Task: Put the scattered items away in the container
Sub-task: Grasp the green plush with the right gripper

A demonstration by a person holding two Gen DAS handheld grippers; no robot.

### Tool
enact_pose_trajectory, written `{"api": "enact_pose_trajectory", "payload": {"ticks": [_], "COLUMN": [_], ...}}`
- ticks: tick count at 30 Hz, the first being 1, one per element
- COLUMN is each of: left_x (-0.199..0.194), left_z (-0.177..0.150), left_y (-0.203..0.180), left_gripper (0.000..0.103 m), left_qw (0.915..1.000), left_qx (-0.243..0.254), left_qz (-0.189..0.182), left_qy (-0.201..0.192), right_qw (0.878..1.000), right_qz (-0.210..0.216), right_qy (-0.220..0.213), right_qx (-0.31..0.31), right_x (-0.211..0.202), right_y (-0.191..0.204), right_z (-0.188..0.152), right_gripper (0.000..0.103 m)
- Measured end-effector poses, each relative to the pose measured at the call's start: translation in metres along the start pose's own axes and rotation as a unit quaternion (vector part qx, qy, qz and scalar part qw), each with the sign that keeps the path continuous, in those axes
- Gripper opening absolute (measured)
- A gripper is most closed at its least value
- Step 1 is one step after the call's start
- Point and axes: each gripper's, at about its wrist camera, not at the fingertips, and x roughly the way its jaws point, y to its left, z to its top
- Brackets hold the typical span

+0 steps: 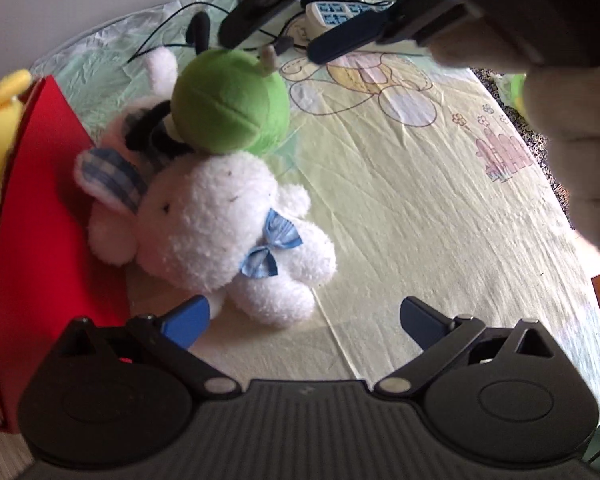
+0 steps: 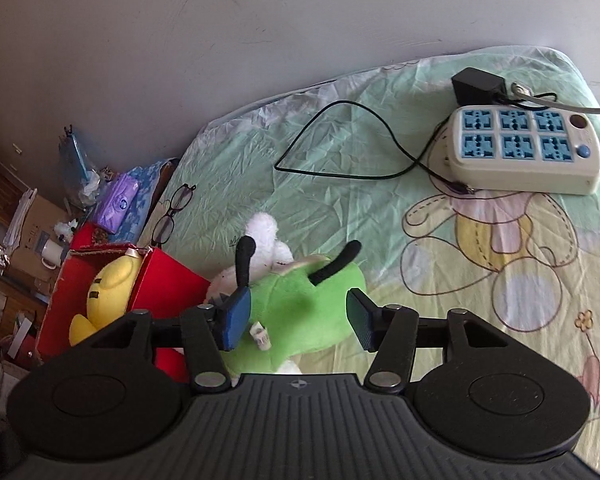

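Observation:
A green plush toy [image 1: 228, 100] [image 2: 300, 312] with black antennae lies on top of a white plush with a blue checked ear [image 1: 112, 168]. A white plush bunny with a blue bow [image 1: 228, 232] leans against both. They sit beside the red box [image 1: 40, 200] [image 2: 160, 280], which holds a yellow plush [image 2: 112, 288] [image 1: 0, 120]. My right gripper [image 2: 298, 320] [image 1: 272, 45] hovers just above the green toy, open, with its pads clear of it. My left gripper [image 1: 304, 320] stands open low over the sheet, its left fingertip near the bunny's foot.
The toys lie on a bed sheet [image 1: 400, 200] printed with a cartoon bear. Far on it are a white and blue power strip [image 2: 528, 152], a black adapter [image 2: 476, 84] and a black cable [image 2: 340, 140]. Eyeglasses [image 2: 172, 216] lie near the box. Cluttered shelves stand left.

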Motion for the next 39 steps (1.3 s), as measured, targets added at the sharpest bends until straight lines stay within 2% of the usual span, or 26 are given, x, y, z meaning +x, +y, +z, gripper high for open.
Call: {"api": "enact_pose_trajectory", "payload": {"ticks": [4,8,15,19,21,27,31,34,37,39], "left_x": [-0.006,-0.010,-0.017,-0.022,-0.025,-0.012,-0.003,0.004,0.010,0.011], "left_z": [0.004,0.005,0.009,0.018,0.023,0.028,0.035,0.041,0.042,0.040], "left_y": [0.005,0.009,0.000,-0.007,-0.010,-0.021,-0.024,-0.028,-0.029,-0.027], "left_gripper": [0.100,0.100,0.100,0.100,0.100,0.100,0.100,0.100,0.100,0.100], "left_qw": [0.9998,0.9993,0.9978,0.9958,0.9939,0.9935,0.9934,0.9936,0.9935,0.9930], "left_qx": [0.002,0.000,0.023,0.046,0.054,0.051,0.055,0.063,0.073,0.072], "left_qz": [-0.006,-0.023,-0.034,-0.039,-0.055,-0.076,-0.067,-0.058,-0.043,-0.049], "left_qy": [-0.017,-0.028,-0.051,-0.069,-0.079,-0.069,-0.074,-0.075,-0.076,-0.079], "right_qw": [1.000,1.000,0.997,0.995,0.995,0.995,0.997,0.998,0.997,0.995], "right_qz": [0.002,0.007,-0.058,-0.074,-0.079,-0.051,-0.014,-0.019,-0.006,0.025], "right_qy": [0.007,0.015,0.021,0.029,0.022,0.000,0.014,0.025,0.050,0.063], "right_qx": [-0.009,0.008,0.038,0.057,0.062,0.091,0.076,0.050,0.051,0.073], "right_x": [0.012,0.006,-0.011,-0.015,-0.020,-0.029,-0.016,0.000,0.019,0.024], "right_y": [0.004,-0.013,-0.055,-0.073,-0.077,-0.086,-0.073,-0.063,-0.068,-0.077], "right_z": [0.000,-0.005,-0.018,-0.027,-0.028,-0.015,-0.013,-0.009,-0.008,-0.009], "right_gripper": [0.059,0.062,0.063,0.062,0.062,0.062,0.062,0.062,0.065,0.068]}}
